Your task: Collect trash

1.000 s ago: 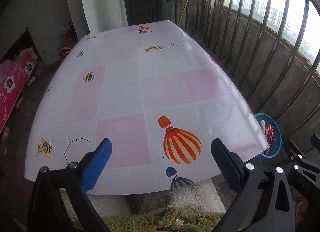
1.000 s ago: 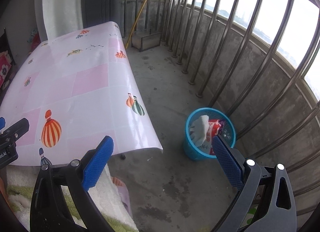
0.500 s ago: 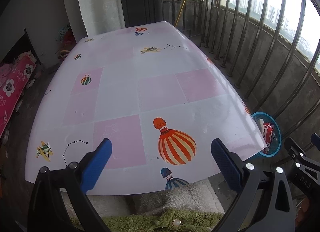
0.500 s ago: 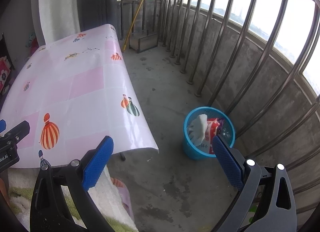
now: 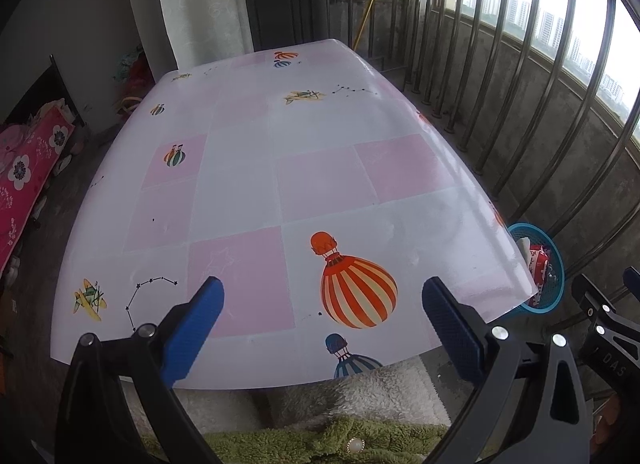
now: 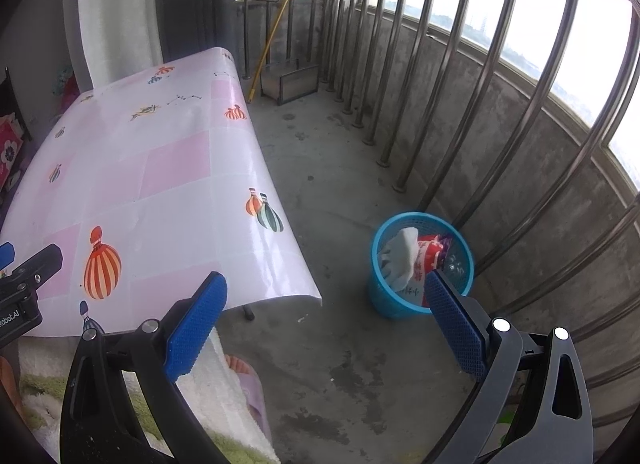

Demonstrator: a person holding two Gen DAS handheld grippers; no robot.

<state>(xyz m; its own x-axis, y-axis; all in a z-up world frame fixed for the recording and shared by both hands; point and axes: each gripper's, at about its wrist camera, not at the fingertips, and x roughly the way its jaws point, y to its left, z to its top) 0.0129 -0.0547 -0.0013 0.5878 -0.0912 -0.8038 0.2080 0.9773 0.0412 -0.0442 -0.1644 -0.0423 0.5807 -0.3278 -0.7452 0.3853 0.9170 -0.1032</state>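
The counter (image 5: 280,167) in front of me carries only its balloon-print cloth; right of it on the floor stands the blue basket (image 6: 386,300) with the trash (image 6: 416,260) inside; my left hand-held gripper (image 5: 322,312) and right hand-held gripper (image 6: 326,308) both gape wide, holding nothing

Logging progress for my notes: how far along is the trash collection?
Done: white paper and a red wrapper sit in the blue basket. In hand: nothing; left claw and right claw are open. Left: no trash shows on the table.
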